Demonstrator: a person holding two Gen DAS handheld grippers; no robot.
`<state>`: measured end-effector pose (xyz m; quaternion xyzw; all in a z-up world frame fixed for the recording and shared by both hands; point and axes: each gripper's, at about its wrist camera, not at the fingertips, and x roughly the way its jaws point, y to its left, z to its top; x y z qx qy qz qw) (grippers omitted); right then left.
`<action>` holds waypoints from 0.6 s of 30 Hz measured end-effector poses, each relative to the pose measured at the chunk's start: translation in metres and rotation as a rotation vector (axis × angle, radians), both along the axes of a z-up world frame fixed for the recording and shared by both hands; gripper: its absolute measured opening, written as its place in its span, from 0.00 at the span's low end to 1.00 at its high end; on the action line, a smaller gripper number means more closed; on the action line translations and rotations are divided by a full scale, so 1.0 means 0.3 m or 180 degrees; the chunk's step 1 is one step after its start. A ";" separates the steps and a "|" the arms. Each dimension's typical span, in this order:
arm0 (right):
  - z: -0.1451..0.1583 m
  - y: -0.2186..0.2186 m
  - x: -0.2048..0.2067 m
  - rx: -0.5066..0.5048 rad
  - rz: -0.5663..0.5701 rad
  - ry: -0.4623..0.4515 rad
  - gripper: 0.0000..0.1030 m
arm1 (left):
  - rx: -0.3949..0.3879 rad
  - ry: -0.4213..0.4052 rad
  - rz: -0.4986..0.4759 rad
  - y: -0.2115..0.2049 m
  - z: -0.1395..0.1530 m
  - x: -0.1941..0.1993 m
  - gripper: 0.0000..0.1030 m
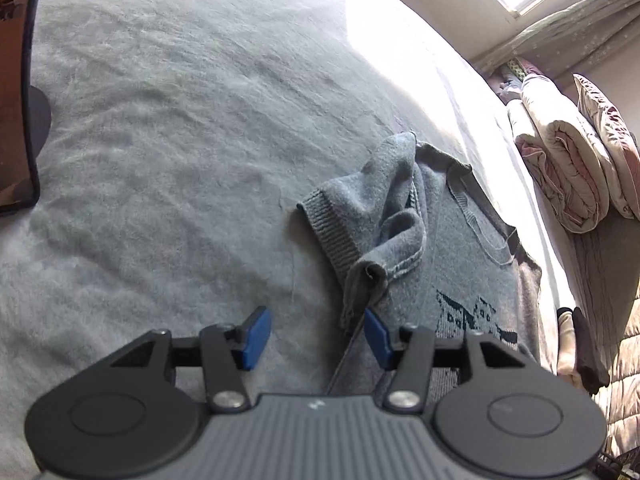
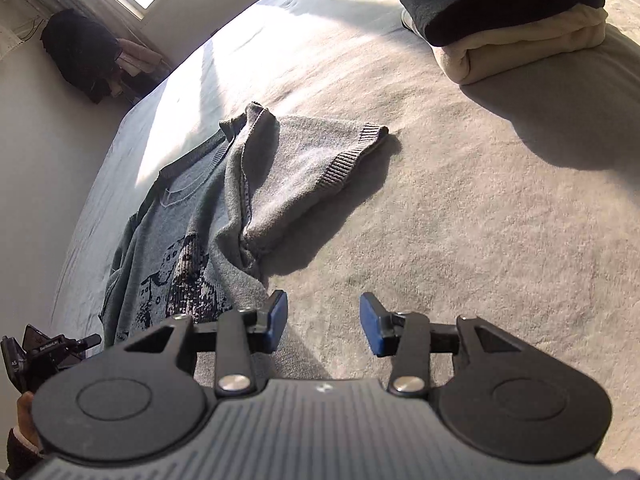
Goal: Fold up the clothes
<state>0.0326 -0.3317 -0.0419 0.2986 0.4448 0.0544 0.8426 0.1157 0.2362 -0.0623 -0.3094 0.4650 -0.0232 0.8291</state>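
A grey knitted sweater (image 1: 460,248) with a dark printed pattern lies flat on the bed; it also shows in the right wrist view (image 2: 192,208). One sleeve (image 1: 360,208) is bunched over the chest, its ribbed cuff (image 2: 352,160) lying outward. My left gripper (image 1: 318,338) is open and empty, its right pad close to the sleeve's lower fold. My right gripper (image 2: 324,322) is open and empty, just beside the sweater's side edge, over the bedspread.
The light fleece bedspread (image 1: 160,160) covers the bed. A folded stack of black and cream clothes (image 2: 508,16) sits at the far right. Rolled quilts (image 1: 568,168) lie past the bed edge. Dark clothes (image 2: 80,52) hang by the window. The other gripper (image 2: 44,354) shows at lower left.
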 end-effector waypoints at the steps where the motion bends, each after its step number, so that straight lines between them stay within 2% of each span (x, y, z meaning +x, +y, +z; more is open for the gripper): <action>1: -0.016 -0.004 0.037 0.0020 -0.0052 0.0016 0.43 | -0.0035 -0.0033 0.0056 0.001 -0.004 0.022 0.51; 3: -0.042 -0.015 0.100 0.0069 -0.0153 0.0016 0.43 | -0.0073 -0.0110 0.0177 0.002 -0.010 0.061 0.50; 5: -0.060 -0.031 0.153 0.0143 -0.0273 -0.0017 0.43 | -0.0060 -0.0151 0.0287 -0.002 -0.020 0.092 0.42; 7: -0.072 -0.050 0.200 0.0227 -0.0397 -0.0066 0.43 | 0.0042 -0.0192 0.0332 -0.014 -0.027 0.116 0.28; 8: -0.075 -0.057 0.222 0.0248 -0.0447 -0.0092 0.43 | 0.0109 -0.0212 0.0342 -0.022 -0.029 0.125 0.25; 10: -0.080 -0.062 0.264 0.0216 -0.0512 -0.0130 0.43 | 0.0259 -0.0266 0.0321 -0.038 -0.027 0.138 0.05; 11: -0.081 -0.061 0.281 0.0169 -0.0524 -0.0148 0.42 | 0.0313 -0.0289 0.0300 -0.044 -0.025 0.144 0.05; 12: -0.081 -0.058 0.295 0.0106 -0.0527 -0.0161 0.31 | 0.0368 -0.0303 0.0316 -0.048 -0.023 0.150 0.04; 13: -0.077 -0.050 0.307 -0.0014 -0.0509 -0.0164 0.12 | 0.0428 -0.0317 0.0343 -0.050 -0.017 0.156 0.03; 14: -0.070 -0.040 0.321 -0.0185 -0.0479 -0.0162 0.07 | 0.0491 -0.0331 0.0366 -0.050 -0.009 0.161 0.03; 18: -0.012 -0.003 0.354 -0.0824 -0.0383 -0.0340 0.05 | 0.1092 -0.0493 0.0548 -0.033 0.067 0.209 0.03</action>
